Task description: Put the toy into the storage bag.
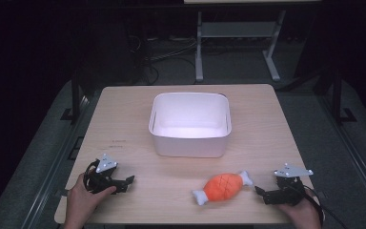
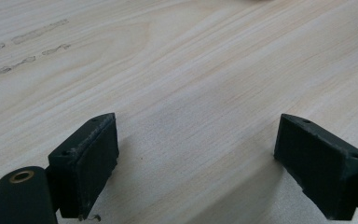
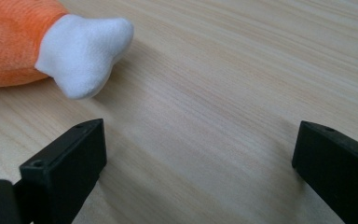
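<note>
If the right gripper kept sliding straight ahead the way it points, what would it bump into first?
Probably the orange plush meat toy: the right gripper points at it, fingers wide open. In the right gripper view its white bone end sits left of centre, so it might only clip it.

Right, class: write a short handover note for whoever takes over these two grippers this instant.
Left gripper: open, holding nothing, low over the wooden table near its front left.
Right gripper: open, holding nothing, at front right, jaws pointing toward the toy.
Orange plush meat-on-the-bone toy: lying on the table in front of the white bin, just left of the right gripper, untouched.
Bin: nothing in the part of its inside that shows.
Done: nothing yet.
Left, probably: grasp the toy and place it in the bin.
</note>
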Demonstrator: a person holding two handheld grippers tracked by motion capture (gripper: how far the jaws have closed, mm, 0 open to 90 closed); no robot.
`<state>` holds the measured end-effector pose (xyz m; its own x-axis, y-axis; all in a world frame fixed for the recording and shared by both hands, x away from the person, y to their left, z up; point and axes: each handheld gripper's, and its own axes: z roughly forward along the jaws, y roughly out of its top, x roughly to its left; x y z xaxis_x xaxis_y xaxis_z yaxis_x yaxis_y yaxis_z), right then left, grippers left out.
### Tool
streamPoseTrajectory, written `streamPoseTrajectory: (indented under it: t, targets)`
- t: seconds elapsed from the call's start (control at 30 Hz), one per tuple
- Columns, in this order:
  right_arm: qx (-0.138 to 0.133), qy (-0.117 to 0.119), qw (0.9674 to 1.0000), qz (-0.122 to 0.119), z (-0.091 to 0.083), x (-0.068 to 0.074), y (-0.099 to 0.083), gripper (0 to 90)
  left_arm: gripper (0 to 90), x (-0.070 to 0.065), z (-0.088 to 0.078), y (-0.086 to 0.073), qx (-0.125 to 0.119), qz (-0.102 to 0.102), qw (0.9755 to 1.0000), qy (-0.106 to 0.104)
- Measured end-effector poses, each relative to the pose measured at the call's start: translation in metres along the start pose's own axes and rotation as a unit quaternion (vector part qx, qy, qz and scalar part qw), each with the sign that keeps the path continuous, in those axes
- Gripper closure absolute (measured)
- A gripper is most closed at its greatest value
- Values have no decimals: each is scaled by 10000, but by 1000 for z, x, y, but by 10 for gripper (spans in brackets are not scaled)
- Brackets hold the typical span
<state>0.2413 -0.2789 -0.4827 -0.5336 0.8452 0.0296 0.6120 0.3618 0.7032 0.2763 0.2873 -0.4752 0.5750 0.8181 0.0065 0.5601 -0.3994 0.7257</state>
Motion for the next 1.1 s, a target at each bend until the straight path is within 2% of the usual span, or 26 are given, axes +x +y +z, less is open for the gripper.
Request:
streamPoseTrajectory:
  t: [0.07, 0.2, 0.37, 0.47, 0.6, 0.63, 0.8, 0.97, 1.1]
  targets:
    - [-1, 0, 10000, -10, 0, 0, 0, 25, 128, 0, 0, 0, 3, 0, 10000, 0]
    - [30, 76, 9999, -84, -3, 0, 1, 94, 128, 0, 0, 0, -2, -1, 10000, 0]
    - [68, 13, 9998, -188, -10, 0, 7, 166, 129, 0, 0, 0, 3, -1, 10000, 1]
    - [-23, 43, 9998, -211, -15, -3, 12, 260, 128, 0, 0, 0, 6, 3, 10000, 1]
    - [-77, 256, 9994, -220, -21, -7, 20, 514, 128, 0, 0, 0, -1, -3, 10000, 0]
    - [-99, 382, 9990, -231, -22, -8, 23, 594, 128, 0, 0, 0, -1, -2, 10000, 1]
    - [-149, 771, 9960, -418, -29, 0, 29, 891, 128, 0, 0, 0, 0, 0, 10000, 0]
    - [-116, 1094, 9926, -521, -28, 9, 34, 897, 128, 0, 0, 0, 8, 0, 10000, 0]
    - [11, 1194, 9908, -630, -23, 15, 36, 897, 128, 0, 0, 0, -2, -2, 10000, 1]
